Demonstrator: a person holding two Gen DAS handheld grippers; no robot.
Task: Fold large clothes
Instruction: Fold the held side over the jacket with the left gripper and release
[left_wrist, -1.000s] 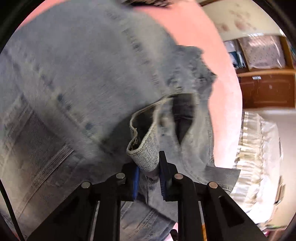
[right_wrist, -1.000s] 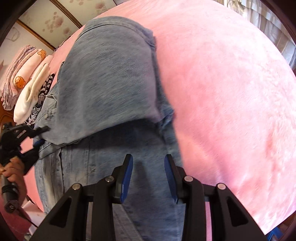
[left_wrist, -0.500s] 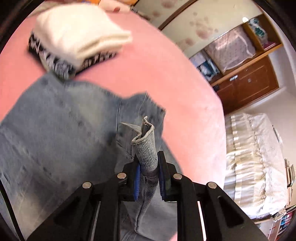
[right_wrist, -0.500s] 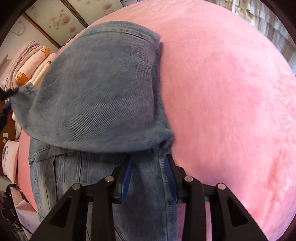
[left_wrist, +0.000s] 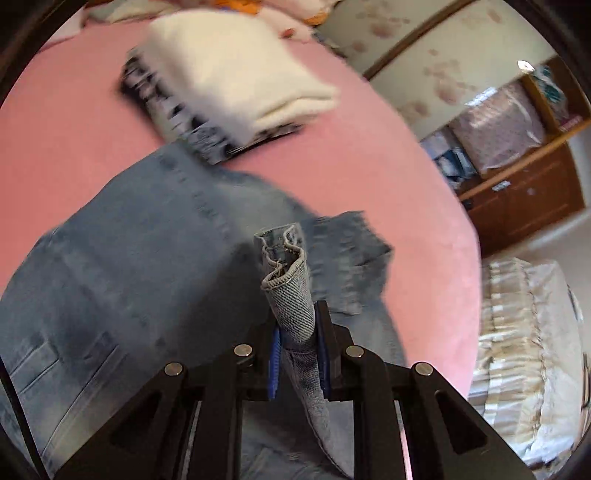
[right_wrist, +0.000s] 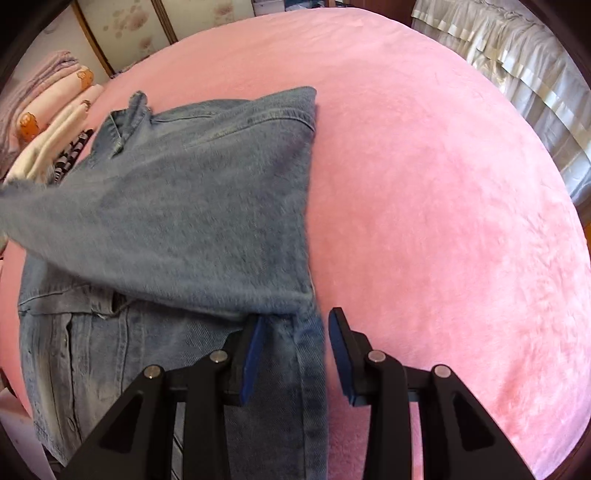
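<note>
Garment: a denim jacket (right_wrist: 177, 206) lies spread on the pink bed (right_wrist: 424, 184), towards the bed's left side in the right wrist view, with one sleeve drawn across its body to the left.
Jacket front: a placket with snap buttons shows at the lower left of the right wrist view, below the sleeve.
Left tool: the left tool (left_wrist: 297, 354) is clamped on the sleeve cuff (left_wrist: 286, 273); the blue pads press the denim from both sides and the cuff stands up above the fingertips, lifted off the rest of the jacket.
Right tool: the right tool (right_wrist: 295, 354) has its jaws parted; the jacket's right edge lies between them, but the pads are clear of the cloth and grip nothing.
Bed surface: pink plush, bare to the right of the jacket.
Folded stack: a cream folded garment (left_wrist: 236, 74) rests on a black-and-white patterned one (left_wrist: 166, 107), just beyond the jacket's far edge, near the head of the bed.
Bedding pile: pink and lilac folded bedding (right_wrist: 48, 99) sits at the far left corner.
Room: a wooden cabinet (left_wrist: 524, 199) stands past the bed's edge; a cream frilled cover (left_wrist: 524, 350) lies beside the bed.
</note>
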